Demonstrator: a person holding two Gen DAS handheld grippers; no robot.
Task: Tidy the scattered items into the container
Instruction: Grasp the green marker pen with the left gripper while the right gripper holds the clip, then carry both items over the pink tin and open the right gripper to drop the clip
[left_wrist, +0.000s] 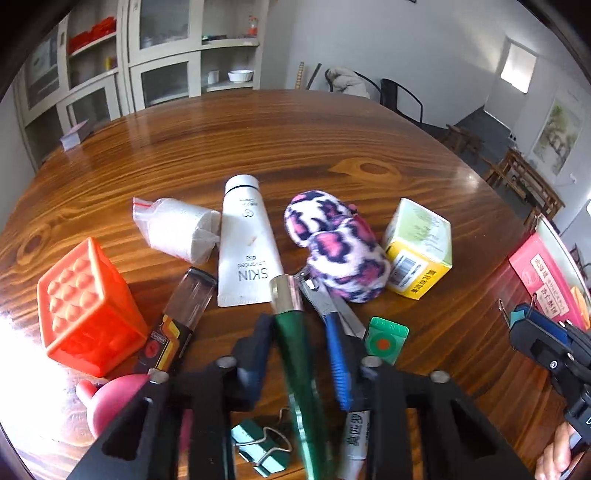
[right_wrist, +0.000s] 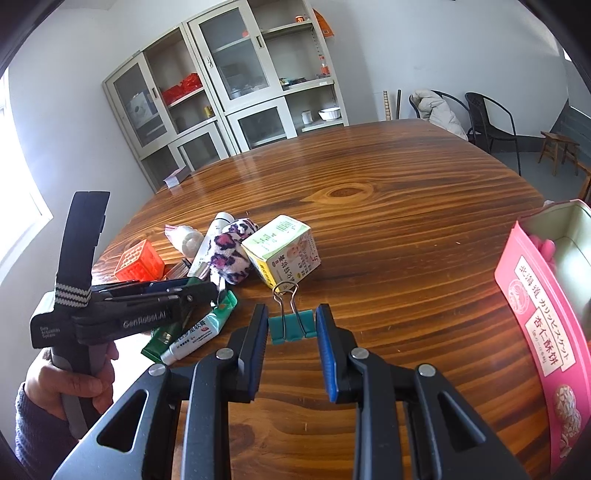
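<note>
My left gripper (left_wrist: 297, 332) is shut on a dark green tube with a silver cap (left_wrist: 290, 325), low over the pile of scattered items. My right gripper (right_wrist: 291, 334) is shut on a teal binder clip (right_wrist: 291, 328) and holds it above the table; this gripper (left_wrist: 517, 317) also shows at the right edge of the left wrist view. The container, a pink tin (right_wrist: 535, 295), stands open at the far right. Among the pile are a white tube (left_wrist: 247, 243), a pink leopard plush (left_wrist: 340, 247), a yellow-green box (left_wrist: 417, 247) and an orange cube (left_wrist: 88, 310).
Nail clippers (left_wrist: 321, 295), a small green case (left_wrist: 386, 341), a bagged white roll (left_wrist: 177, 229), a dark box (left_wrist: 181, 314), a red bulb (left_wrist: 110, 398), a second teal clip (left_wrist: 258, 446) and an ointment tube (right_wrist: 199, 332) lie near my left gripper. A hand (right_wrist: 70, 384) holds it.
</note>
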